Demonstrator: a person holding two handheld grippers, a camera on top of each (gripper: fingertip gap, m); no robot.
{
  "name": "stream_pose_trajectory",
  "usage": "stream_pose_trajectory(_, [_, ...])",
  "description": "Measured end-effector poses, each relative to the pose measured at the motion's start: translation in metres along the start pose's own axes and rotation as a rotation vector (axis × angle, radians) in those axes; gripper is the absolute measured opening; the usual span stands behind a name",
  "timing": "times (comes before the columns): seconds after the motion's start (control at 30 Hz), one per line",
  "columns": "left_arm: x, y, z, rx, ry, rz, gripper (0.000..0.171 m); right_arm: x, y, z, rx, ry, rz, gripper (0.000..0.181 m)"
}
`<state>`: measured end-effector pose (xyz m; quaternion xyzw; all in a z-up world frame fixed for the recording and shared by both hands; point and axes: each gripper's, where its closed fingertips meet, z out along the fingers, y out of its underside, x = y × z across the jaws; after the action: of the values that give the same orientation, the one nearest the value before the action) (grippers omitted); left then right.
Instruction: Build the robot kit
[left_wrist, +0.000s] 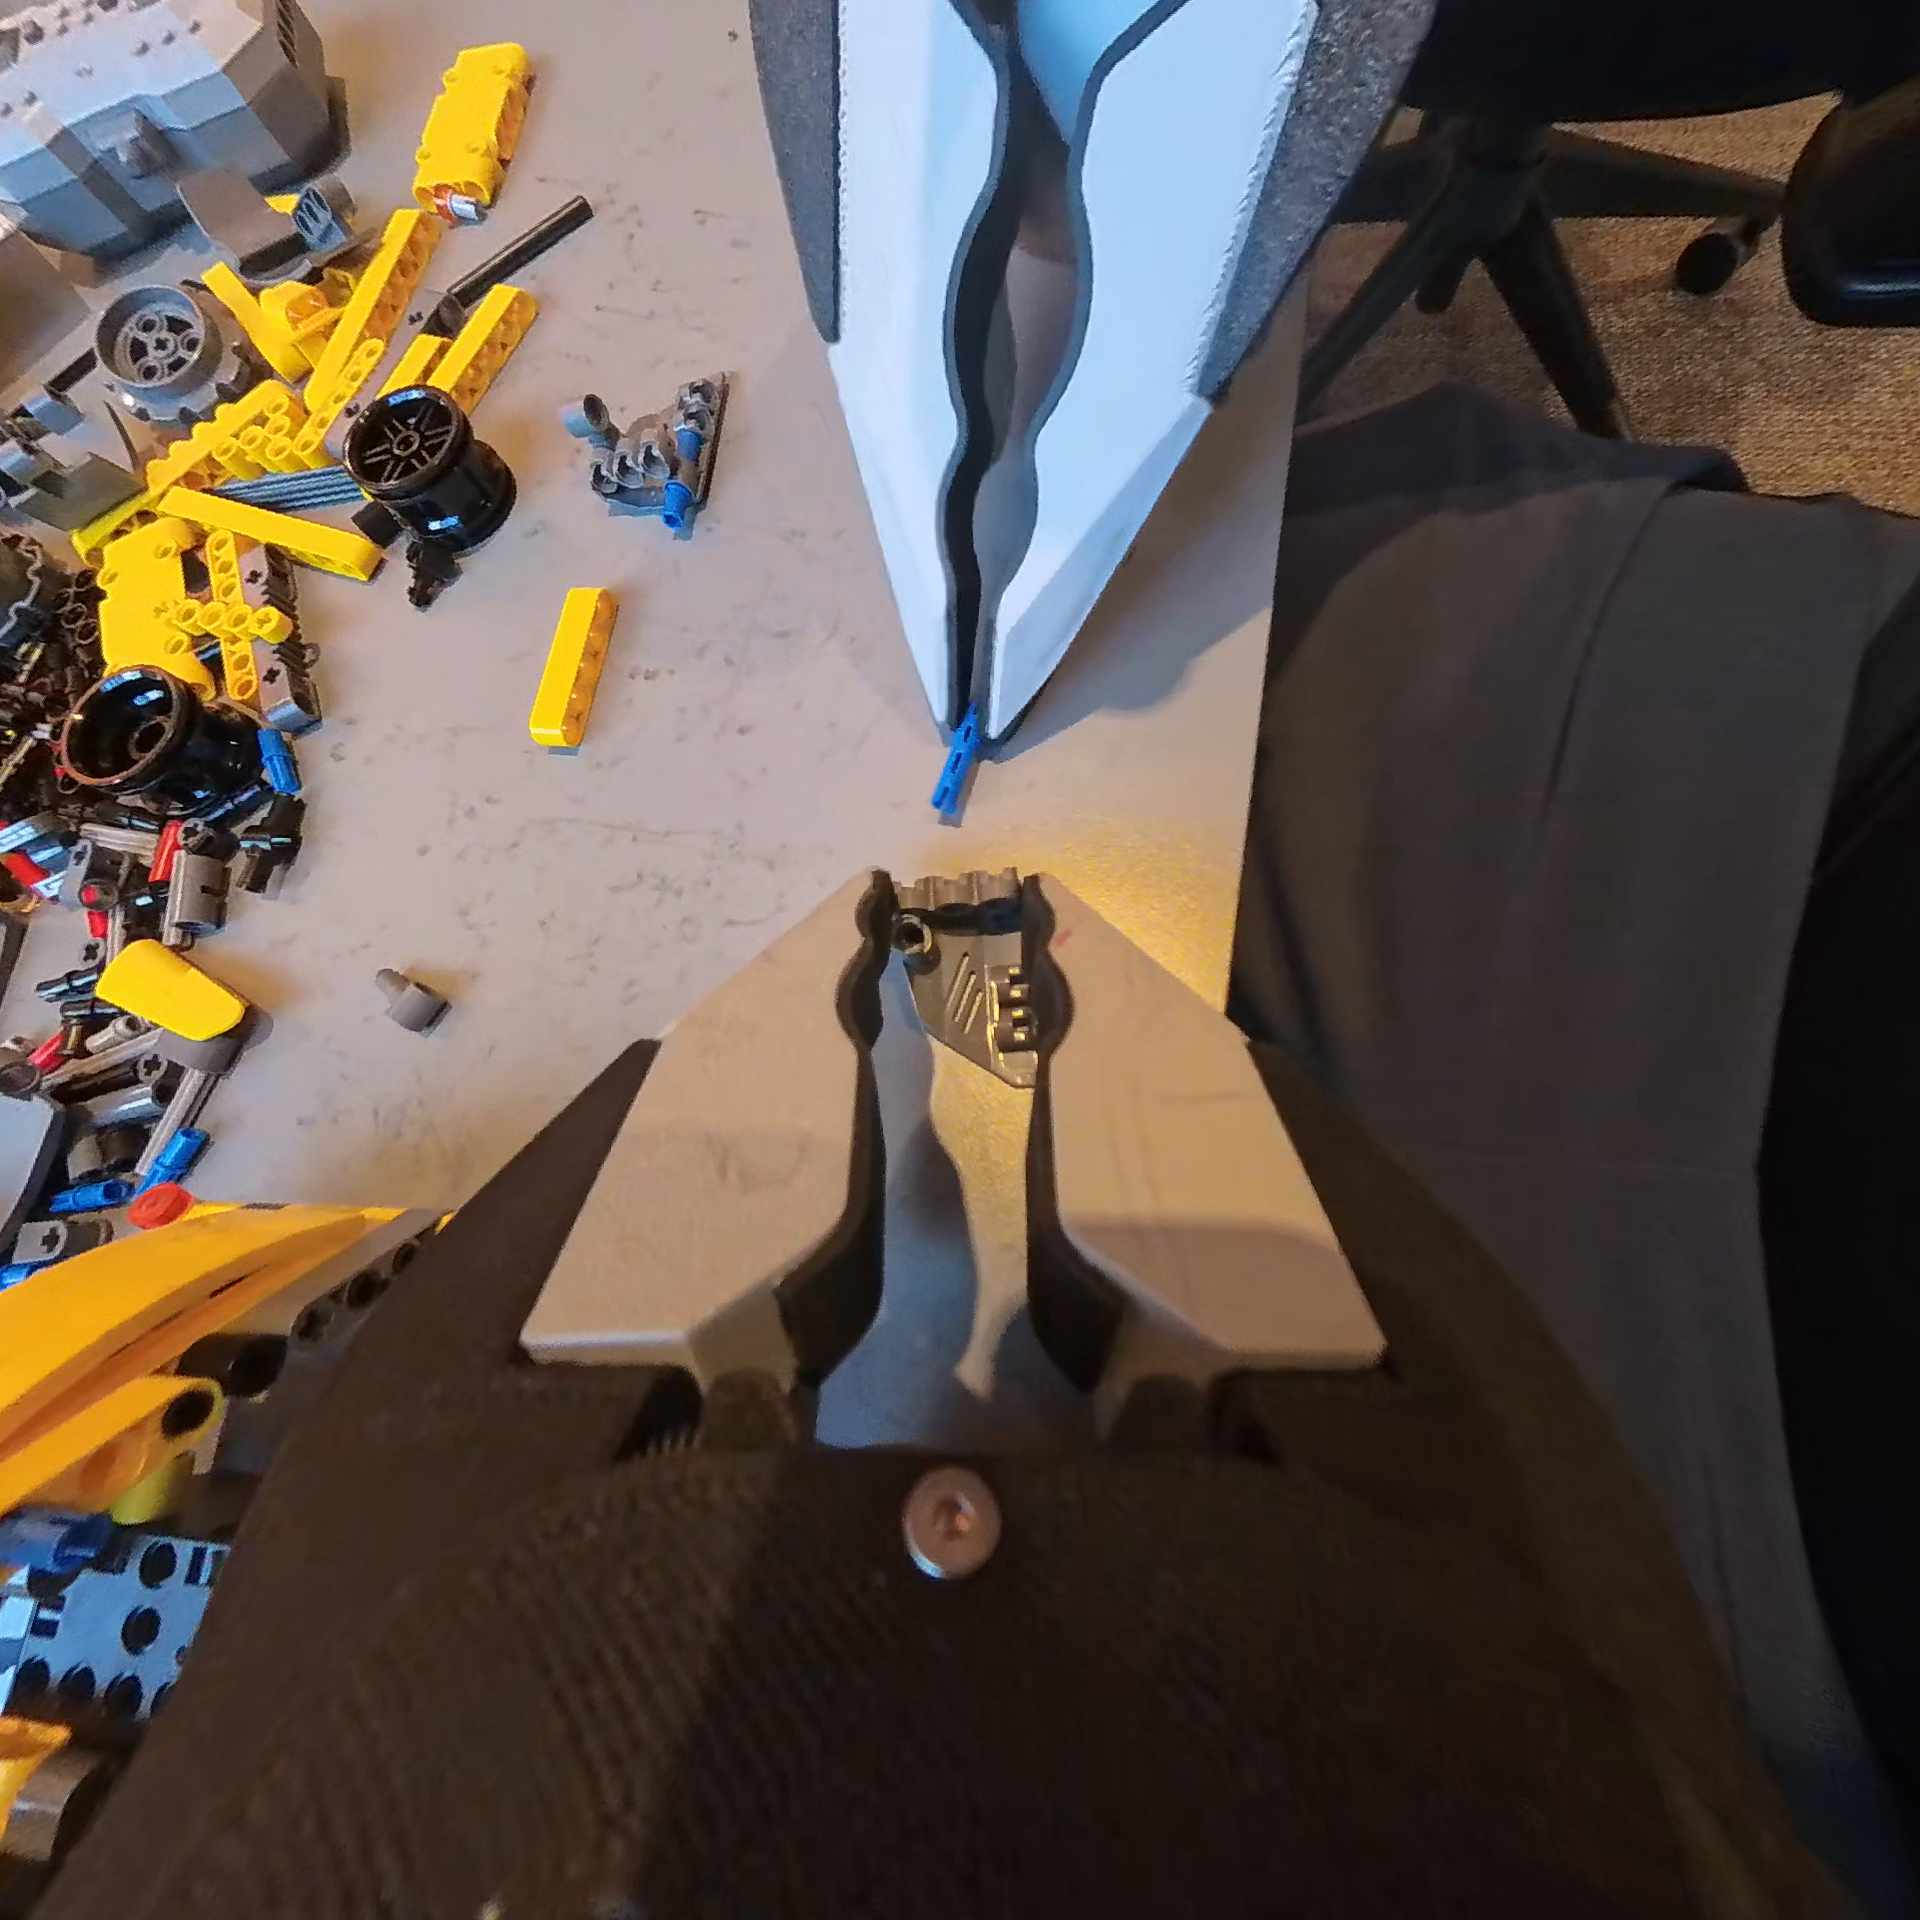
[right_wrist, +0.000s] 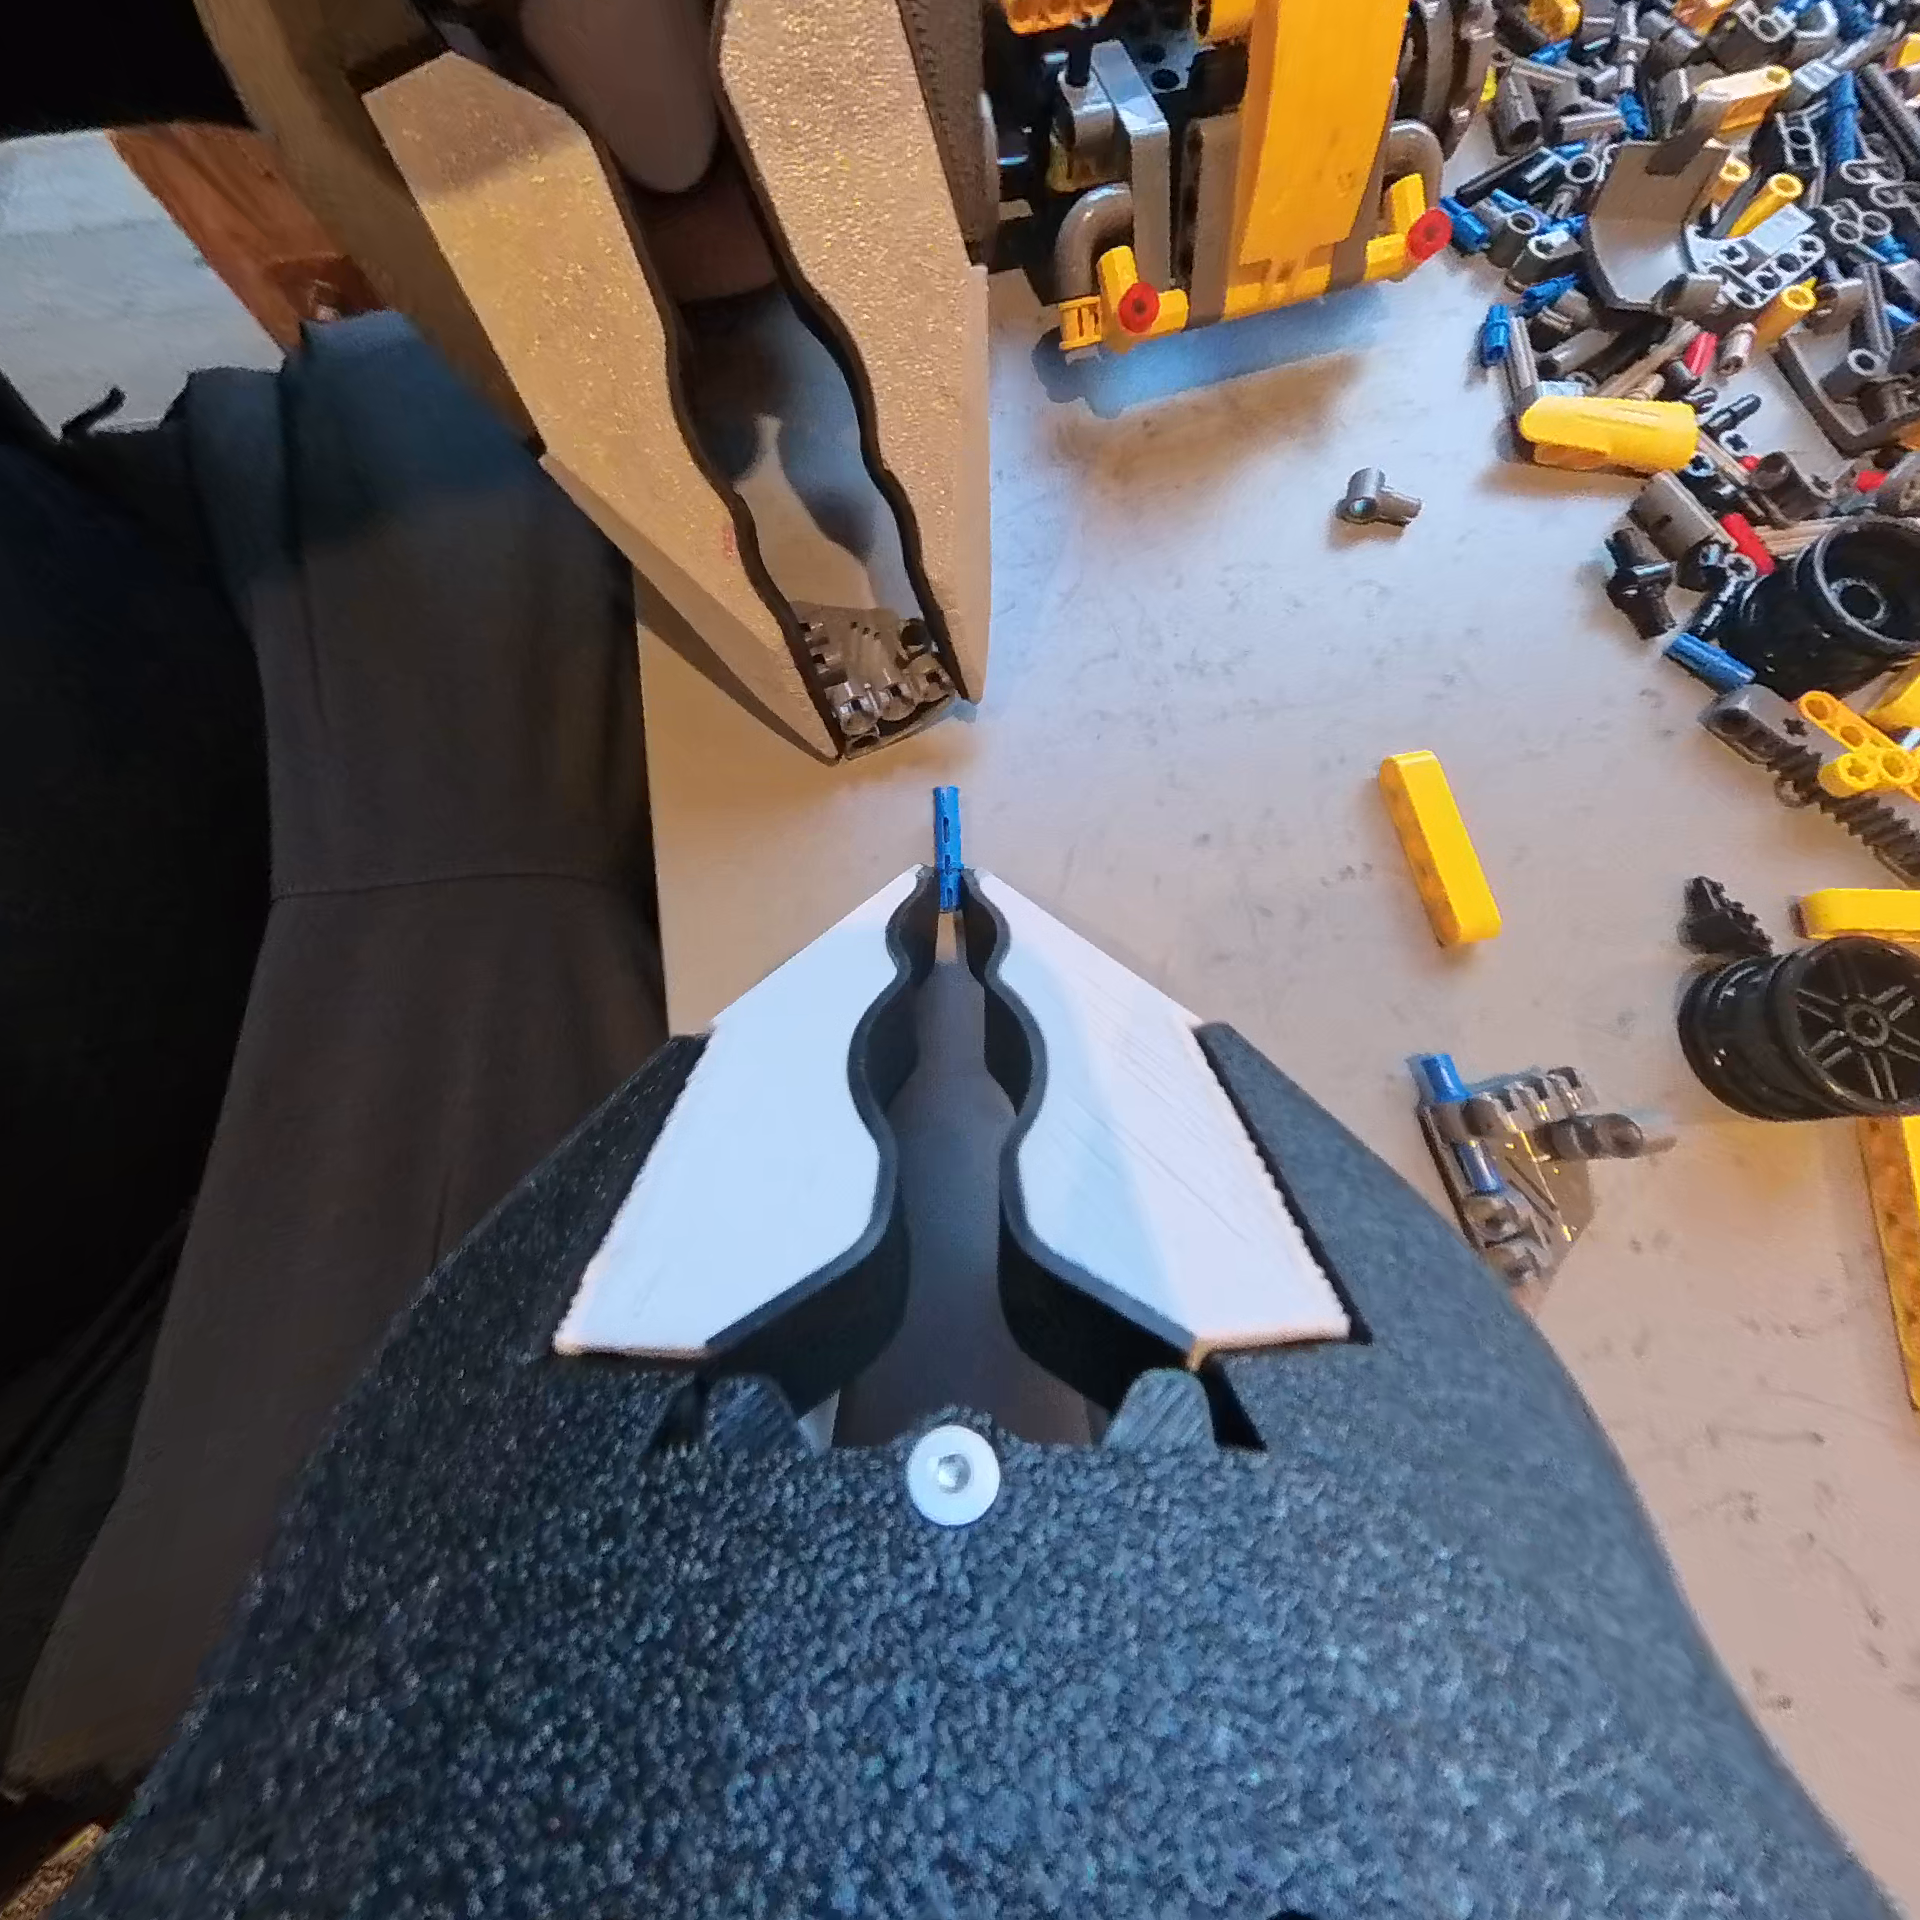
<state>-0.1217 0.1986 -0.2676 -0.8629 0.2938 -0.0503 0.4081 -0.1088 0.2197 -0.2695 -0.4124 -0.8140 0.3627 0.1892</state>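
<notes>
1. The left gripper (left_wrist: 951, 894), its fingers grey, has its jaws clamped on a dark grey plastic panel piece with pin holes (left_wrist: 971, 977), held above the pale speckled surface (left_wrist: 665, 831) near its edge.
2. The right gripper (right_wrist: 948, 883), its fingers white, has its jaws pinched on the end of a small blue plastic connector pin (right_wrist: 947, 836); the pin juts forward from the tips and points toward the left gripper, with a small gap between pin and panel piece.
3. In the right wrist view the panel piece's holed edge faces the pin, just beyond its free end.
4. Near the two grippers, a short yellow plastic beam (left_wrist: 572, 666) lies alone on the surface, and a small grey connector (left_wrist: 412, 1000) lies apart from it.
5. Further off sits a small grey assembly with blue pins (left_wrist: 655, 457), beside a black spoked wheel (left_wrist: 416, 457).
6. Beyond these spreads a heap of loose yellow, black, grey, red and blue building pieces (left_wrist: 156, 727), with a partly built yellow and grey model (right_wrist: 1247, 156) at its edge.
7. A person's dark grey clothing (left_wrist: 1558, 935) fills the space past the surface edge.
</notes>
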Motion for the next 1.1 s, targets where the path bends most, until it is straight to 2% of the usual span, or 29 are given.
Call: stream_pose_trajectory(1.1, [-0.0014, 0.0015, 0.0010, -0.012, -0.015, 0.003, 0.024, 0.0016, 0.0013, 0.0011, -0.009, 0.002, 0.015, 0.009])
